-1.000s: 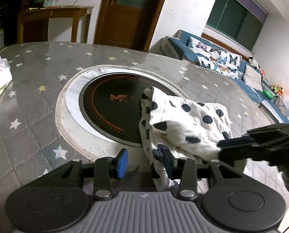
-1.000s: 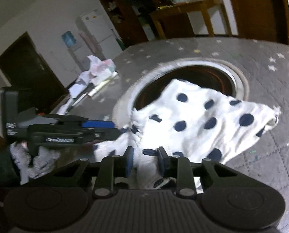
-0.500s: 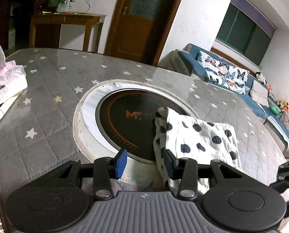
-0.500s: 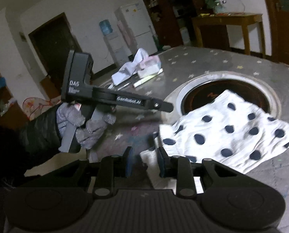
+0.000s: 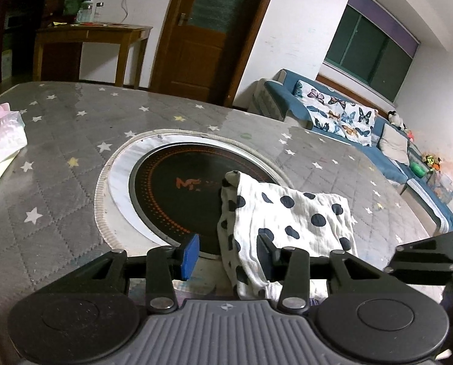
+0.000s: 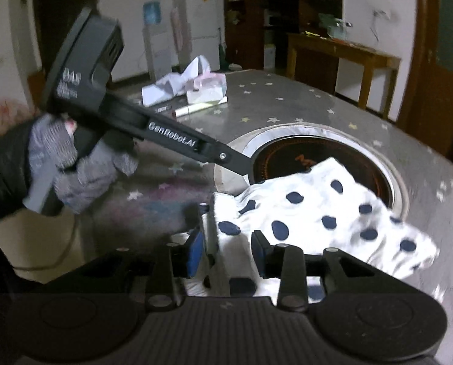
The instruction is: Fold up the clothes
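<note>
A white cloth with dark blue dots [image 5: 290,216] lies folded on the grey star-patterned table cover [image 5: 59,200], partly over the round black hob. My left gripper [image 5: 226,257] is open. The cloth's near left edge runs between its blue pads without touching them. My right gripper [image 6: 226,252] has its jaws opening, and a corner of the cloth [image 6: 311,210] lies loose between them. In the right wrist view a gloved hand [image 6: 53,164] holds the left gripper [image 6: 246,176], whose tip hovers at the cloth's far edge. The right gripper [image 5: 424,258] shows at the left view's right edge.
A round black hob [image 5: 178,188] with a pale ring is set into the table. A tissue pack [image 5: 1,140] and a marker [image 6: 200,108] lie at the table's far left. Beyond the table stand a wooden side table [image 5: 89,33], a door and a blue sofa [image 5: 348,121].
The right gripper has rolled and drawn back off the cloth toward the near right, its jaws widening. The cloth, bunched before, now lies flatter. The left gripper has barely moved.
</note>
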Demonstrator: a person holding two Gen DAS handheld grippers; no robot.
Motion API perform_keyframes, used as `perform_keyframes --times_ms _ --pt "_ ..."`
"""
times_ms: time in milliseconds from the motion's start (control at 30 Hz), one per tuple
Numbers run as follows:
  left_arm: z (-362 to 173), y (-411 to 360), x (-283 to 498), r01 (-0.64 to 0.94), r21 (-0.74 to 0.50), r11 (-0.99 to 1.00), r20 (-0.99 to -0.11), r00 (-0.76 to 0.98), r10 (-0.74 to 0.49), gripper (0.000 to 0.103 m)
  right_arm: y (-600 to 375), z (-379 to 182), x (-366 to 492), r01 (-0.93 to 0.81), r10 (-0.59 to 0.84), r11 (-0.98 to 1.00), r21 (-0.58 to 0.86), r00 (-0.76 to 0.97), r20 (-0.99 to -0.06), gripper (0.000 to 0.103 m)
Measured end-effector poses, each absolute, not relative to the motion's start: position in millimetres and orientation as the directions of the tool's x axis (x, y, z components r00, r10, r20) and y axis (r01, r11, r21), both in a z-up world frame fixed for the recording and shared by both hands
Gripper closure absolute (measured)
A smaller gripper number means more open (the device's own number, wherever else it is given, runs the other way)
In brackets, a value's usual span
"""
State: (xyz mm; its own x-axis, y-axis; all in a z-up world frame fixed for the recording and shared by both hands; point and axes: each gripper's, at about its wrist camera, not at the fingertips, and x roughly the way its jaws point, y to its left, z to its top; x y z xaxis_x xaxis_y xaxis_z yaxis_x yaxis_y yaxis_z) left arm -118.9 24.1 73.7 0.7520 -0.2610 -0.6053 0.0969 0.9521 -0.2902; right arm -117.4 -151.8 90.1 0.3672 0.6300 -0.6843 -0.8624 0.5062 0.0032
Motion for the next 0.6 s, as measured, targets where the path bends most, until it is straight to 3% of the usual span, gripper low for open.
perform_keyframes --times_ms 267,400,600 --pt "70 28 -120 0.087 -0.3 0.95 -0.613 0.746 -0.261 0.058 -120 67 -133 -0.877 0.531 0.435 -0.204 0.433 -0.728 0.069" --pt "69 29 -120 0.085 -0.306 0.948 -0.612 0.746 -0.264 0.058 -119 66 -133 -0.866 0.514 0.453 -0.211 0.447 -0.732 0.077" --pt "74 31 -122 0.088 -0.311 0.946 -0.601 0.753 -0.267 0.058 -135 81 -123 -0.857 0.551 0.505 -0.107 0.415 -0.724 0.089"
